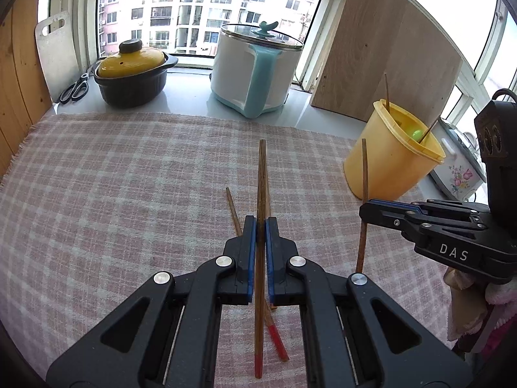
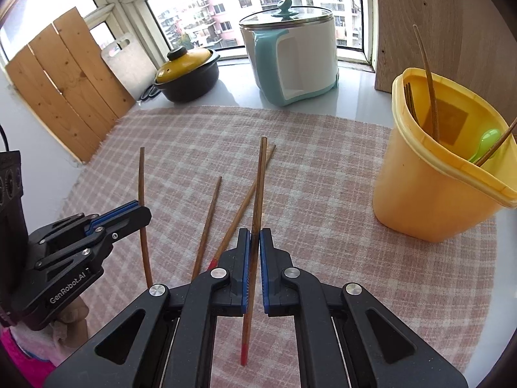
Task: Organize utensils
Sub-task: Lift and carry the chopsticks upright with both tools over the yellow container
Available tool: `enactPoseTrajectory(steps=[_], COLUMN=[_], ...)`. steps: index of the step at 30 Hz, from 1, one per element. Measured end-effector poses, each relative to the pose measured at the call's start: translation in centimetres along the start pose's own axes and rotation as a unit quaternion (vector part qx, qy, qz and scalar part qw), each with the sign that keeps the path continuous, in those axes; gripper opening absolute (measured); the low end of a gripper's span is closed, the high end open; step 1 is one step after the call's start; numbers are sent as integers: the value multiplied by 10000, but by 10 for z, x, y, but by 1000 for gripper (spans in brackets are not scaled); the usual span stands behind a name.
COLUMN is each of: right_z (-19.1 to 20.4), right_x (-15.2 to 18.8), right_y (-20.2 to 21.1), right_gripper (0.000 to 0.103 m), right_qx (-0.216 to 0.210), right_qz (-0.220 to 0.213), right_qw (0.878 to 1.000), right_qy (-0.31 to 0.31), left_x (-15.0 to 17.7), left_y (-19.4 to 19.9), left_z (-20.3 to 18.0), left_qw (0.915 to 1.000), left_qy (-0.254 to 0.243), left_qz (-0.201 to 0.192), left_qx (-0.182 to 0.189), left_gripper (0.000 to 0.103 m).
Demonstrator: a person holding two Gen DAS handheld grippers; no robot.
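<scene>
My left gripper [image 1: 260, 226] is shut on a brown chopstick with a red end [image 1: 260, 258], held above the checked cloth [image 1: 129, 177]. My right gripper [image 2: 255, 237] is shut on another red-ended chopstick [image 2: 257, 213]. Each gripper shows in the other's view, the right one [image 1: 366, 208] and the left one [image 2: 142, 210], each holding its stick about upright. Two more chopsticks [image 2: 206, 226] [image 2: 248, 194] lie on the cloth between them. A yellow plastic holder [image 2: 429, 177] stands at the right with chopsticks and a green spoon [image 2: 486, 144] inside; it also shows in the left wrist view [image 1: 387, 158].
At the back stand a black pot with a yellow lid [image 1: 135, 74], a white and teal electric cooker [image 1: 255, 68], scissors [image 1: 76, 89] and a white cutting board [image 1: 55, 48]. Wooden boards [image 1: 381, 48] lean behind the holder. A floral container [image 1: 458, 171] is at far right.
</scene>
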State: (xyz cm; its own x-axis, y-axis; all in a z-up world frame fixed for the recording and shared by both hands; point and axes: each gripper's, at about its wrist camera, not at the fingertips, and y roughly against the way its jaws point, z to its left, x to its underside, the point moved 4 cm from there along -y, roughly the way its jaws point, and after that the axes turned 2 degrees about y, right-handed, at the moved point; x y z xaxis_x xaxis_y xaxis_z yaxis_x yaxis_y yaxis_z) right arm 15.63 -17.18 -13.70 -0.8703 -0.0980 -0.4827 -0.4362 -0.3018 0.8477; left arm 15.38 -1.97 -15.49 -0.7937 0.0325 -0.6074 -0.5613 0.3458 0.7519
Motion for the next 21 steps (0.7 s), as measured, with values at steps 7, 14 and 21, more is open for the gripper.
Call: enactPoseTrajectory(steps=[7,14,21], right_z=[2,-1,-10], right_x=[4,6,8], right_y=[25,47,67], right_gripper=[4,4,4], right_qx=[103,229,351], right_qz=[-299,-534,-743], right_qw=[9994,9982,9966], right_qy=[122,146,107], left_x=[0,-4,-11], left_y=[18,31,40], left_z=[-17,-35,-53], left_qw=[9997,9989,9976], left_qy=[-124,-262,-375], left_qz=[-170,-322,-461], left_qx=[103,235,368], left_gripper=[3,3,3])
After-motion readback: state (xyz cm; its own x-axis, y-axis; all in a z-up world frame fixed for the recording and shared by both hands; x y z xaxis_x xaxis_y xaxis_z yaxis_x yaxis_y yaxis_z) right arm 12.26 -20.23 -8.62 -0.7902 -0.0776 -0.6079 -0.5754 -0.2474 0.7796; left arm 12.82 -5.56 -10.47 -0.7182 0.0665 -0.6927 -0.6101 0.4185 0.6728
